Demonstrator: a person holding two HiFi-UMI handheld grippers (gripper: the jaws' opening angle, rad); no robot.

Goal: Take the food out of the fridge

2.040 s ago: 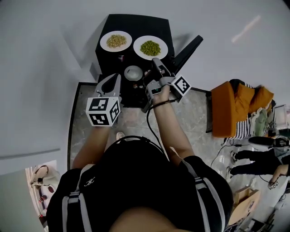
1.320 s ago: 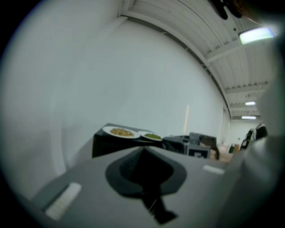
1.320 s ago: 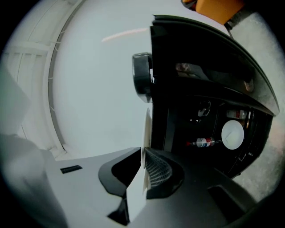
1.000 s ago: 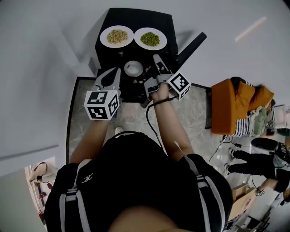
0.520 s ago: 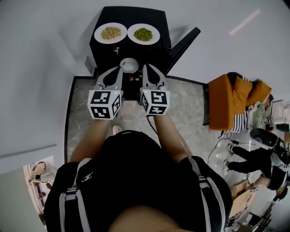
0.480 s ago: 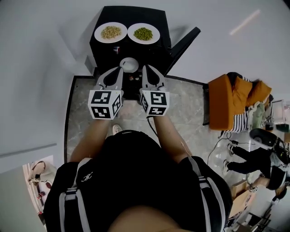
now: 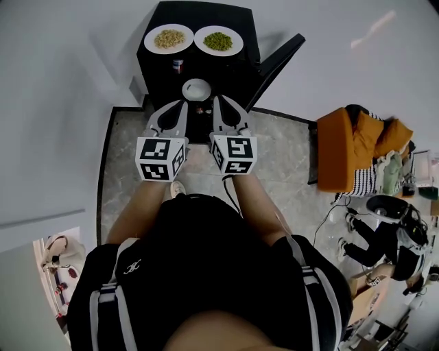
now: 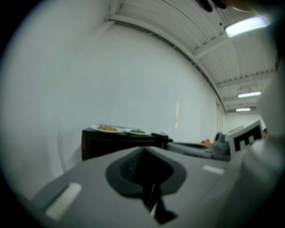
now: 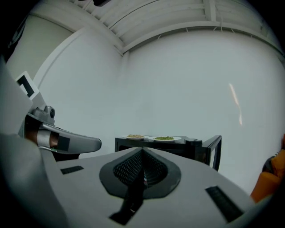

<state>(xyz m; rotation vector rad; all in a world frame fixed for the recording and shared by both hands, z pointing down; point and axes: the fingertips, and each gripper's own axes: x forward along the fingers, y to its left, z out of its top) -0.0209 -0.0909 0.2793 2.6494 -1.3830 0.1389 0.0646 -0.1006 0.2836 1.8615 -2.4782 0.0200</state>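
Head view: the black fridge (image 7: 200,15) stands far ahead with its door (image 7: 278,60) swung open to the right. My left hand-held gripper (image 7: 182,105) and right hand-held gripper (image 7: 217,100) hover near it, both pressed together and empty. On top sit the yellow food plate (image 7: 169,39) and, to its right, the green food plate (image 7: 218,40), so I judge those two done. A white bowl (image 7: 196,89) at the open front seems still to fetch.

White walls (image 7: 55,103), grey marbled floor (image 7: 288,175) (orange seat (image 7: 336,158) at right)
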